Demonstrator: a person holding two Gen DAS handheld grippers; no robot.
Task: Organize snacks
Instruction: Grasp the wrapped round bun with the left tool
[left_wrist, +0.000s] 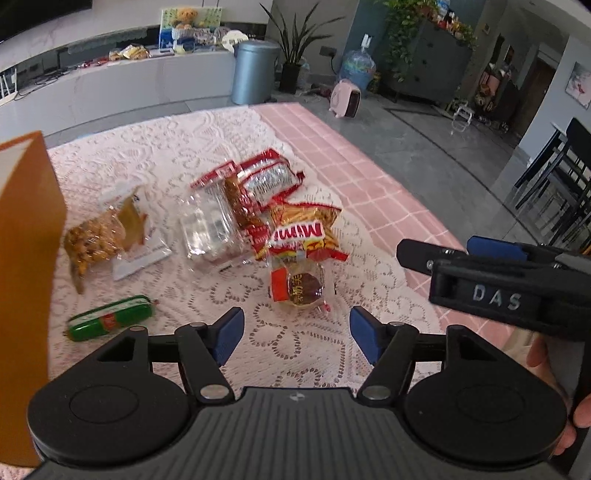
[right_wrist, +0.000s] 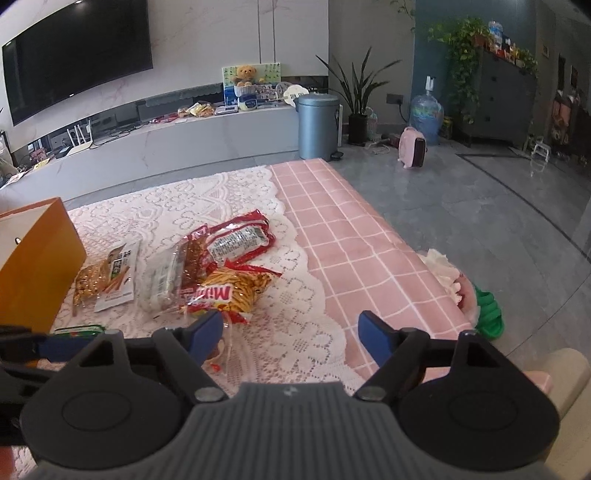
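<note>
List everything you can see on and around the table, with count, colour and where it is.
Mimi snack bag: one, red and yellow, centre of pile
Red-edged packets: a few overlapping, behind it
Clear packet: one, left of pile
Nut bag: one, golden contents, by the box
Sausage: one, green, near left
Round cake packet: one, brown, nearest
Orange box: one, left edge
Lace cloth: one, white, over pink check
Bin: one, grey-blue, on floor
Left hand-held gripper: open, empty
Right hand-held gripper: open, empty

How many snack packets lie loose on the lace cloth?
6: green sausage nearest; fried-snack bag by the orange box; clear pack, red-edged pack, Mimi bag clustered centrally; round cake before them. Overlaps may hide more.
</note>
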